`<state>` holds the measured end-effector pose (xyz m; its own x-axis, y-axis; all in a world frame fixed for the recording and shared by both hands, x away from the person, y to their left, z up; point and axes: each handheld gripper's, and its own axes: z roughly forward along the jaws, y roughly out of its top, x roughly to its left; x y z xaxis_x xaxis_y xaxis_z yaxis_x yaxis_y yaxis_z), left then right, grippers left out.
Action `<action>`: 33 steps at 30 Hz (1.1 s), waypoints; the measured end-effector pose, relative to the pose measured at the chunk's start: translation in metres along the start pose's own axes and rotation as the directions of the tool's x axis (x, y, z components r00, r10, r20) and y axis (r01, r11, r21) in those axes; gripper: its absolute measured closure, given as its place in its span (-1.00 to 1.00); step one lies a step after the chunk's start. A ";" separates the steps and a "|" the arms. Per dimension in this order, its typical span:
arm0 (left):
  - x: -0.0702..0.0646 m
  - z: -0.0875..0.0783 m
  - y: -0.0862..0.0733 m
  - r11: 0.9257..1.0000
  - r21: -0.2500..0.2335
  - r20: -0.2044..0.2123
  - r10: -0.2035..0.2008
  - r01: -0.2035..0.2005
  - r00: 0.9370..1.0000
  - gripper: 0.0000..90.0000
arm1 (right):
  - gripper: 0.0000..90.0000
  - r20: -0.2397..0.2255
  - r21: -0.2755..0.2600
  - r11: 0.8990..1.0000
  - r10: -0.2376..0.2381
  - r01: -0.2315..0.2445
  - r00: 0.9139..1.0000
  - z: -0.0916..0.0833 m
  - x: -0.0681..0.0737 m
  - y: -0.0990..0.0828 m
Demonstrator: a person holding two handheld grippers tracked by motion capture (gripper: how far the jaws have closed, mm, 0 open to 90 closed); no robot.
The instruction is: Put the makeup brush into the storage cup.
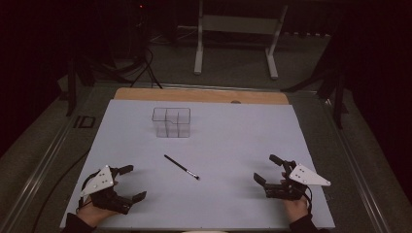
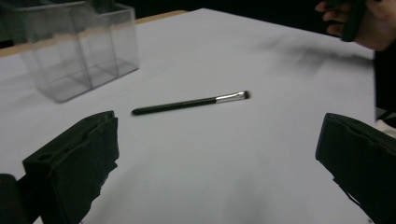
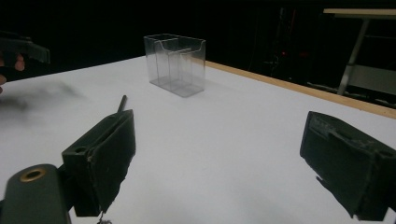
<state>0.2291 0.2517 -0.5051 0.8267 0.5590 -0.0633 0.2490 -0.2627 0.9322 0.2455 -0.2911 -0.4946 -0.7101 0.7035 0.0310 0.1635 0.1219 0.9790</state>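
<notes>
Fingers [image 1: 125, 170] on your left gripper [image 1: 127, 183] and right gripper [image 1: 266, 168] gape wide w/ nothing between them, both low near the table's [image 1: 228, 126] front edge. Brush [image 1: 180, 166] lies flat mid-table btwn them, well short of the clear organizer [image 1: 171, 122]. It's thin, black w/ silver ferrule; risk: a flat pinch could roll or skid it.

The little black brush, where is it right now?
In the high view the brush lies flat on the white table, near the middle. It is in front of the clear box, between the left hand-held gripper and the right hand-held gripper.
</notes>
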 end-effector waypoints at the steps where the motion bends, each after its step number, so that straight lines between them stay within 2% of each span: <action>1: 0.000 0.001 0.002 1.000 0.006 0.004 0.004 -0.004 1.000 -0.98 | -0.77 0.000 0.000 1.000 0.000 0.000 1.000 0.000 0.000 0.000; 3: 0.000 0.003 0.008 0.999 0.027 0.014 0.031 -0.031 0.999 -0.98 | -0.77 0.000 -0.006 1.000 -0.001 0.001 1.000 -0.001 0.000 0.001; 5: 0.000 0.005 0.010 0.998 0.041 0.020 0.037 -0.038 0.999 -0.98 | -0.77 0.000 -0.007 1.000 0.000 0.000 1.000 -0.001 0.000 0.001; 6: 0.000 0.007 0.012 0.997 0.055 0.015 0.058 -0.059 0.998 -0.98 | -0.77 0.002 -0.006 1.000 0.003 -0.003 1.000 -0.001 0.000 0.001; 9: 0.004 0.014 0.016 0.990 0.101 0.063 0.095 -0.101 0.993 -0.98 | -0.77 0.003 -0.006 1.000 0.007 -0.007 1.000 -0.001 0.000 0.001; 11: 0.007 0.019 0.019 0.984 0.134 0.101 0.108 -0.121 0.989 -0.98 | -0.77 0.003 -0.004 1.000 0.005 -0.005 1.000 -0.001 0.000 0.001; 12: 0.010 0.024 0.023 0.976 0.161 0.115 0.130 -0.147 0.985 -0.98 | -0.77 -0.001 -0.007 1.000 0.012 -0.012 1.000 -0.001 0.000 0.001; 13: 0.010 0.024 0.023 0.976 0.161 0.115 0.130 -0.147 0.985 -0.98 | -0.77 -0.001 -0.007 1.000 0.012 -0.012 1.000 -0.001 0.000 0.001; 16: 0.016 0.032 0.029 0.966 0.198 0.143 0.137 -0.164 0.980 -0.98 | -0.77 -0.002 -0.005 1.000 0.008 -0.008 1.000 -0.001 0.001 0.001; 17: 0.018 0.034 0.032 0.961 0.212 0.144 0.151 -0.180 0.978 -0.98 | -0.77 -0.002 -0.006 1.000 0.008 -0.008 1.000 -0.001 0.001 0.002; 18: 0.022 0.038 0.036 0.954 0.229 0.167 0.159 -0.195 0.973 -0.98 | -0.77 -0.002 -0.008 1.000 0.010 -0.010 1.000 -0.002 0.001 0.002; 19: 0.022 0.038 0.036 0.954 0.229 0.167 0.159 -0.195 0.973 -0.98 | -0.77 -0.002 -0.008 1.000 0.010 -0.010 1.000 -0.002 0.001 0.002; 22: 0.031 0.047 0.045 0.939 0.253 0.200 0.185 -0.233 0.962 -0.98 | -0.77 -0.004 -0.003 1.000 0.017 -0.017 1.000 -0.001 0.000 0.001; 23: 0.031 0.047 0.045 0.939 0.253 0.200 0.185 -0.233 0.962 -0.98 | -0.77 -0.005 -0.003 1.000 0.018 -0.018 1.000 -0.001 0.000 0.001; 24: 0.036 0.051 0.050 0.931 0.263 0.208 0.200 -0.251 0.957 -0.98 | -0.77 -0.004 -0.003 1.000 0.018 -0.018 1.000 -0.001 0.000 0.001; 26: 0.036 0.051 0.050 0.931 0.263 0.208 0.200 -0.251 0.957 -0.98 | -0.77 -0.004 -0.004 1.000 0.016 -0.016 1.000 -0.001 0.000 0.001; 27: 0.040 0.056 0.055 0.923 0.271 0.226 0.215 -0.273 0.950 -0.97 | -0.77 -0.005 -0.001 1.000 0.018 -0.018 1.000 -0.001 0.000 0.002; 28: 0.042 0.058 0.058 0.916 0.278 0.231 0.228 -0.289 0.946 -0.97 | -0.77 -0.005 -0.001 1.000 0.018 -0.018 1.000 -0.001 0.000 0.002; 30: 0.045 0.062 0.063 0.905 0.284 0.246 0.250 -0.316 0.937 -0.97 | -0.77 -0.006 -0.002 1.000 0.019 -0.019 1.000 -0.001 0.000 0.001; 32: 0.047 0.065 0.068 0.898 0.289 0.259 0.261 -0.332 0.930 -0.97 | -0.77 -0.005 -0.002 1.000 0.021 -0.021 1.000 0.000 0.000 0.001; 33: 0.049 0.068 0.073 0.889 0.295 0.269 0.274 -0.350 0.923 -0.97 | -0.77 -0.006 0.000 1.000 0.022 -0.022 1.000 0.000 0.000 0.001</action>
<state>0.3222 0.2063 -0.4646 0.9673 0.2328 0.1011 0.0812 -0.6611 0.7459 0.2458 -0.2915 -0.4935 -0.7104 0.7017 0.0538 0.1790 0.1063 0.9781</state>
